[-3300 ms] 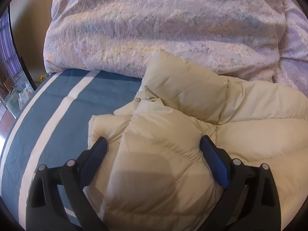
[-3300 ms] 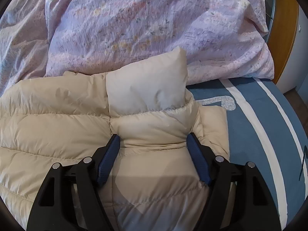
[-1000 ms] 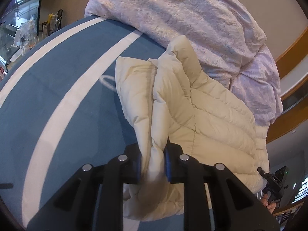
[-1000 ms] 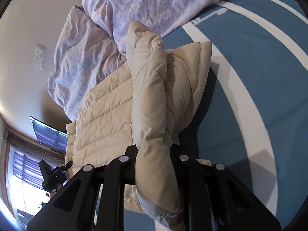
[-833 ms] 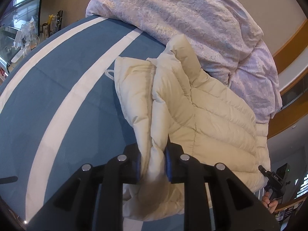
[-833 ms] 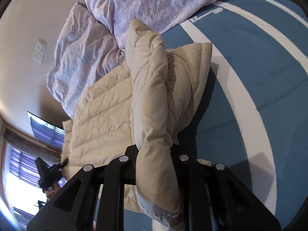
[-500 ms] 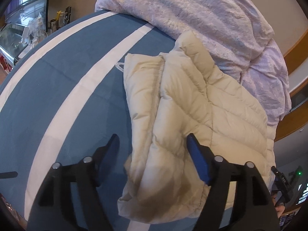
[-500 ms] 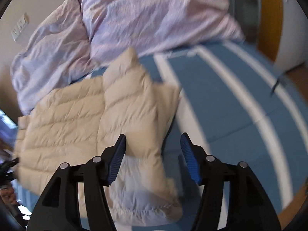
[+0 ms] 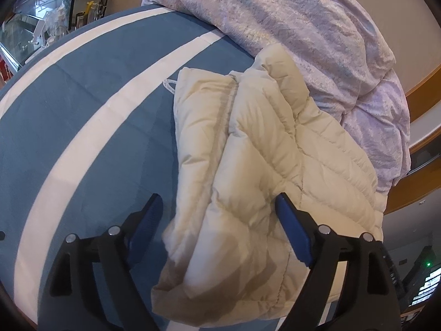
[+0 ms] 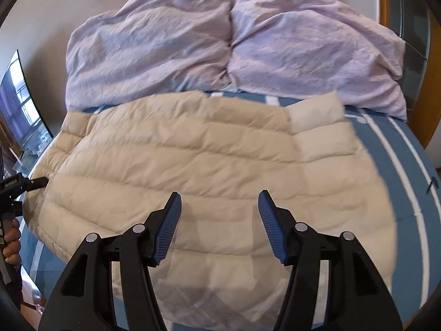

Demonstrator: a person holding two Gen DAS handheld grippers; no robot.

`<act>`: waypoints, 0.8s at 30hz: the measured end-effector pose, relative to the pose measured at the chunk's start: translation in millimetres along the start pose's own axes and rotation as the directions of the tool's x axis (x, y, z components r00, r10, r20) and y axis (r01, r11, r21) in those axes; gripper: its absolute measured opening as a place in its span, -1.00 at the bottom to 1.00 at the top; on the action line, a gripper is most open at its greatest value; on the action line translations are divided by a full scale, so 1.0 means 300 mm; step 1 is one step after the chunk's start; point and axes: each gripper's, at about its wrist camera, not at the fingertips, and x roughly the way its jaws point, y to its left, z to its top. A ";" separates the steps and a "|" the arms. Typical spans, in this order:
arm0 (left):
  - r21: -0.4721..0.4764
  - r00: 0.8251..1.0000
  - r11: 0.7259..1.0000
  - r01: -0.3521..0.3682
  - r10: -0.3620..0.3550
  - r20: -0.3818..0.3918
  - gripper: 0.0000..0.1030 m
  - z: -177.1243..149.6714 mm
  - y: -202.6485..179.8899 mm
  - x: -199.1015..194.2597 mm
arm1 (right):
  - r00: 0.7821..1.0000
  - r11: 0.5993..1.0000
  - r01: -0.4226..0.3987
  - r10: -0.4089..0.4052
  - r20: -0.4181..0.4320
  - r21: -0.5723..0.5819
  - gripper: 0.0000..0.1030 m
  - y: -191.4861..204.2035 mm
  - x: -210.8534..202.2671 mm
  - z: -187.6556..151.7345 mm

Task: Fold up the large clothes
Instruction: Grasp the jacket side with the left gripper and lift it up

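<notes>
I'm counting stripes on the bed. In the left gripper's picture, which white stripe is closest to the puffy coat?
The inner white stripe, whose far end disappears under the purple duvet, runs right beside the cream puffer jacket. The outer white stripe follows the bed's edge, farther off.

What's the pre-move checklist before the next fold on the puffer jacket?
1. Left claw released: ok, open, its blue pads either side of the cream puffer jacket edge, not pinching.
2. Right claw released: ok, open above the jacket, nothing between the pads.
3. Jacket lying on the blue striped bedsheet: ok, spread across it with a folded layer on top.
4. Space behind the jacket: not ok, its far edge lies against the lilac duvet.
5. Fold edges aligned: cannot tell, the right wrist view is motion-blurred.
6. Zipper closed: cannot tell.
</notes>
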 end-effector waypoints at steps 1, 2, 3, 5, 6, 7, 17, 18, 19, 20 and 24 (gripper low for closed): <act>-0.003 1.000 1.000 0.003 -0.003 0.000 0.62 0.000 -0.002 0.002 | 1.000 1.000 -0.003 0.003 -0.001 0.003 0.16 0.008 0.007 -0.003; -0.005 1.000 1.000 0.007 -0.007 0.000 0.62 0.001 -0.002 0.004 | 1.000 1.000 -0.006 0.006 -0.001 0.005 0.16 0.018 0.008 -0.009; -0.010 1.000 1.000 0.013 -0.013 0.000 0.62 0.001 -0.003 0.006 | 1.000 1.000 -0.009 0.009 -0.001 0.009 0.16 0.025 0.013 -0.013; -0.015 1.000 1.000 0.022 -0.022 0.001 0.62 0.001 -0.005 0.010 | 1.000 1.000 -0.007 0.007 0.008 0.009 0.16 0.045 0.011 -0.021; -0.018 1.000 1.000 0.022 -0.022 0.004 0.61 0.000 -0.008 0.011 | 1.000 1.000 -0.007 0.007 0.014 0.007 0.16 0.052 0.009 -0.024; -0.019 1.000 1.000 0.025 -0.024 0.005 0.60 0.000 -0.009 0.013 | 1.000 1.000 -0.005 0.005 0.019 0.004 0.16 0.059 0.005 -0.030; -0.040 0.998 0.998 0.056 -0.055 0.012 0.19 0.003 -0.015 0.035 | 0.998 1.000 0.024 -0.025 -0.060 -0.015 0.18 0.098 0.130 -0.063; -0.042 0.998 0.997 0.058 -0.058 0.013 0.12 0.003 -0.016 0.035 | 0.998 1.000 0.023 -0.024 -0.061 -0.013 0.19 0.097 0.135 -0.064; -0.042 0.998 0.997 0.061 -0.060 0.013 0.07 0.003 -0.017 0.036 | 0.998 1.000 0.021 -0.022 -0.062 -0.013 0.19 0.096 0.138 -0.065; -0.043 0.998 0.997 0.068 -0.067 0.014 0.00 0.004 -0.017 0.036 | 0.998 1.000 0.019 -0.019 -0.062 -0.012 0.19 0.097 0.139 -0.067; -0.040 0.996 0.996 0.084 -0.083 0.022 -0.29 0.008 -0.017 0.024 | 0.998 1.000 0.019 -0.020 -0.058 -0.015 0.20 0.095 0.140 -0.070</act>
